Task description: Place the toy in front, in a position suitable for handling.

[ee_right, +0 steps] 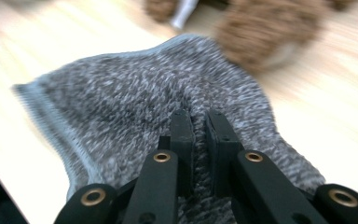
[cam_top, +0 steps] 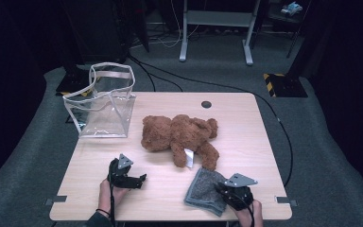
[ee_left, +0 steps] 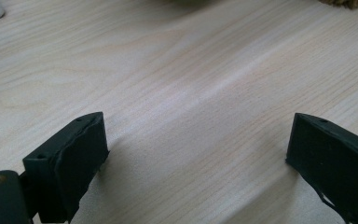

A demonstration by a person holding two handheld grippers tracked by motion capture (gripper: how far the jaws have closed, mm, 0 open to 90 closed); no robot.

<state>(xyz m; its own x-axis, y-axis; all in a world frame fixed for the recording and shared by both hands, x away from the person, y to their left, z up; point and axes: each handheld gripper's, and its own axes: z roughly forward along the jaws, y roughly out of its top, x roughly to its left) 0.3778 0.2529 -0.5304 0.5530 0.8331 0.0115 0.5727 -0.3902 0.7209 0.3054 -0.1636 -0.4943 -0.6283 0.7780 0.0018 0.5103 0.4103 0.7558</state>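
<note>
Down at the near right of the worktop (cam_top: 246, 123), the right claw (ee_right: 198, 126) is pinched together on a fold of the grey knitted cloth (ee_right: 135, 107), its two black jaws nearly meeting with the fabric bunched up between them. That cloth lies just in front of the brown teddy bear (cam_top: 179, 135), close to the bear's nearer leg and the white tag on it. To the left of the bear and nearer the person, the left claw (ee_left: 196, 154) hovers low over bare wood with its jaws wide apart and nothing between them. Behind and to the left of the bear, a clear plastic bag (cam_top: 101, 104) with pale trim stands upright at the worktop's far left corner.
</note>
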